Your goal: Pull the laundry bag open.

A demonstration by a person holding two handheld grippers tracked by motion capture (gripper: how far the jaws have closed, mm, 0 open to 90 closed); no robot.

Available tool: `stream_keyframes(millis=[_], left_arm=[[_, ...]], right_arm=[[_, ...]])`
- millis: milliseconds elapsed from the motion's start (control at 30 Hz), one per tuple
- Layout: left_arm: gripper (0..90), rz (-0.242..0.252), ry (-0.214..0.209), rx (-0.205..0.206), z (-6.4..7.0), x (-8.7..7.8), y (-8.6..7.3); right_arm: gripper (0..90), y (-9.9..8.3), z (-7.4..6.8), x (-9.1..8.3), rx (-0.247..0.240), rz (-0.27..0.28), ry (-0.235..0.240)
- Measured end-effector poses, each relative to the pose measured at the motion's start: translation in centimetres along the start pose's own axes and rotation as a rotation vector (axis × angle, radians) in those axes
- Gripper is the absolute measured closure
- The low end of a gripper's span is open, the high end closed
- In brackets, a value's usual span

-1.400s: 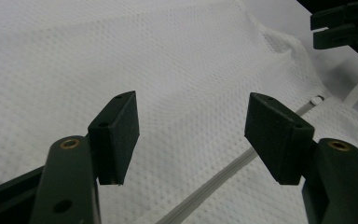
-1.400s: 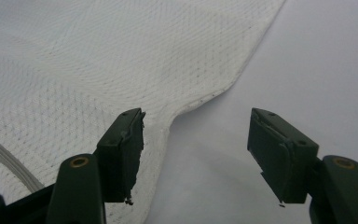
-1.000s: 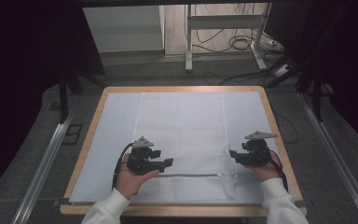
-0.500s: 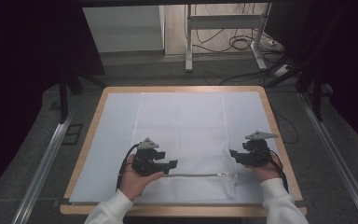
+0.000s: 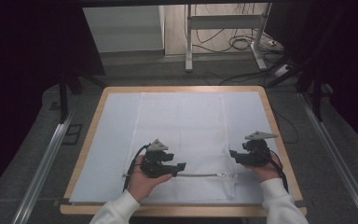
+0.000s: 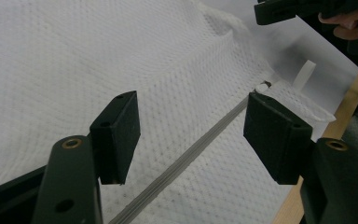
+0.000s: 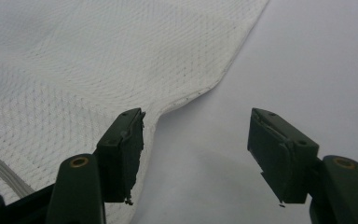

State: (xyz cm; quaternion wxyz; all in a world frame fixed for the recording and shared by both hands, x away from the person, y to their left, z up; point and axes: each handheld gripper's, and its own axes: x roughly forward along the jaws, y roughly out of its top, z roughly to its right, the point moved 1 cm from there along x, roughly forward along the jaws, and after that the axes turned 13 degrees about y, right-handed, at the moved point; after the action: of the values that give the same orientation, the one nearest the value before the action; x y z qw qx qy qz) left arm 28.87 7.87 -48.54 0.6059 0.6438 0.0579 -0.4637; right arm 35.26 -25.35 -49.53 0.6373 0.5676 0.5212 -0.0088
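Zipper [image 6: 186, 156] runs on between the left gripper's [image 6: 191, 135] spread jaws.

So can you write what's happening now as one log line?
left gripper: open, over zipper | right gripper: open, at mesh bag edge

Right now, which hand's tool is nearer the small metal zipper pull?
Right. The right tool sits just beyond the zipper pull at the mesh bag's edge; the left tool is farther along the zipper.
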Motion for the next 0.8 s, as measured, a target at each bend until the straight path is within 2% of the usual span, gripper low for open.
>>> stream_keyframes(millis=[367,567,800], left_arm=[[36.4,-0.02,-0.028,0.035,1.7,1.0,0.6],[36.2,-0.029,-0.034,0.042,2.2,1.4,0.7],[35.9,-0.038,-0.042,0.048,2.6,1.9,0.7]], right_arm=[[35.1,0.0,-0.1,0.0,-0.002,-0.002,-0.001],[35.2,0.1,-0.1,-0.2,-0.007,0.011,-0.009],[35.1,0.0,-0.1,0.0,-0.006,-0.002,-0.005]])
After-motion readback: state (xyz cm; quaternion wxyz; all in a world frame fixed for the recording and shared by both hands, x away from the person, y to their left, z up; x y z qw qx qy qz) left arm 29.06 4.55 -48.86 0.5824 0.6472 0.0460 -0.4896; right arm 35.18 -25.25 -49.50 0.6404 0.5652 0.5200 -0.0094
